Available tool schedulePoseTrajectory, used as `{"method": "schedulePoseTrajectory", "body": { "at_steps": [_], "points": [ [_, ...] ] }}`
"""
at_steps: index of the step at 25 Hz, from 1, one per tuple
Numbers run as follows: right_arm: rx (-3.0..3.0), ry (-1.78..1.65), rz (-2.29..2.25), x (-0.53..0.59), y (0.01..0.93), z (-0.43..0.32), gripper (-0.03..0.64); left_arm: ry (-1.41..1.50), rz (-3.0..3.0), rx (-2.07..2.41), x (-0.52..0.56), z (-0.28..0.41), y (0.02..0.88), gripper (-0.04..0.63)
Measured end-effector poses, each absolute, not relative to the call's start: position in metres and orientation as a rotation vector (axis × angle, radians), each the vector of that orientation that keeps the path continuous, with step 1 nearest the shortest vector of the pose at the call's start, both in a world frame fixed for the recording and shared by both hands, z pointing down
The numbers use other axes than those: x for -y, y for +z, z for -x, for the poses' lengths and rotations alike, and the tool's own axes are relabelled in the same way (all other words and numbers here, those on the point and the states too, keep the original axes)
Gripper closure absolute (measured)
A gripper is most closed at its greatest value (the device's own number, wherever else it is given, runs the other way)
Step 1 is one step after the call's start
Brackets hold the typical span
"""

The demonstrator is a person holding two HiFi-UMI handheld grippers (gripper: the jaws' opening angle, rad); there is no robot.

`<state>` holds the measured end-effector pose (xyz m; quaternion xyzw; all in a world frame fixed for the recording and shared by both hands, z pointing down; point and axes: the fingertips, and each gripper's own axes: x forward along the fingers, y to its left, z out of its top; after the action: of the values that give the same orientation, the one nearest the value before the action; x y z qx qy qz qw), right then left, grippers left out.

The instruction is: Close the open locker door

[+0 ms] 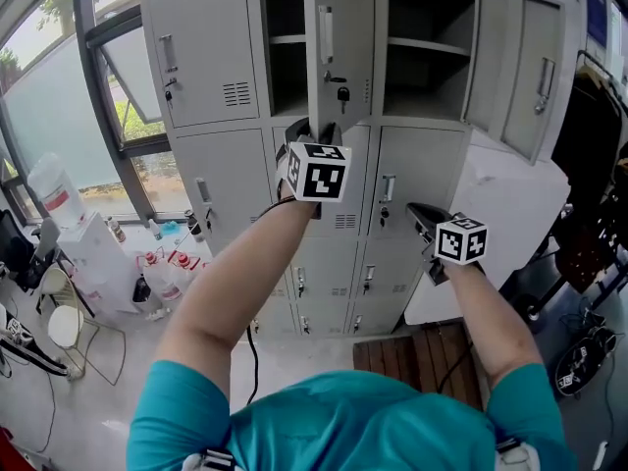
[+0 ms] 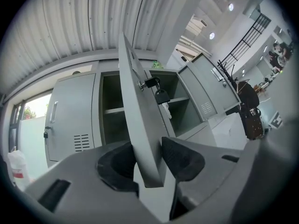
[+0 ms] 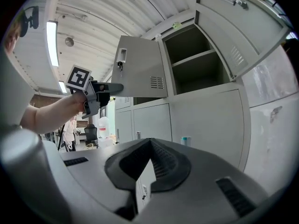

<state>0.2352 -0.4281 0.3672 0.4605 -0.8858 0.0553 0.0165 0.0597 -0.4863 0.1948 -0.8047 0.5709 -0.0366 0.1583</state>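
I record the locker door as smooth, matt grey painted sheet metal. The left tool has a matt grey plastic body. Its pads look dark, finely ribbed and rubbery. The floor platform is brown slatted wood.

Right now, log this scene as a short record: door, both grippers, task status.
target: open locker door, top row, middle, swung out edge-on
left gripper: jaws apart, the door's lower edge between them
right gripper: shut, empty, lower right, away from the door
other: second open door at upper right
task status: door not yet closed
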Motion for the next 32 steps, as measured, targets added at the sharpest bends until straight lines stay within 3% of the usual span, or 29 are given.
{"method": "schedulePoseTrajectory", "body": {
  "at_steps": [32],
  "points": [
    [2.51, 0.266, -1.755, 0.501, 0.389, -0.131, 0.627, 0.012, 2.313, -1.307, 0.604, 0.037, 0.189, 0.377]
  ]
}}
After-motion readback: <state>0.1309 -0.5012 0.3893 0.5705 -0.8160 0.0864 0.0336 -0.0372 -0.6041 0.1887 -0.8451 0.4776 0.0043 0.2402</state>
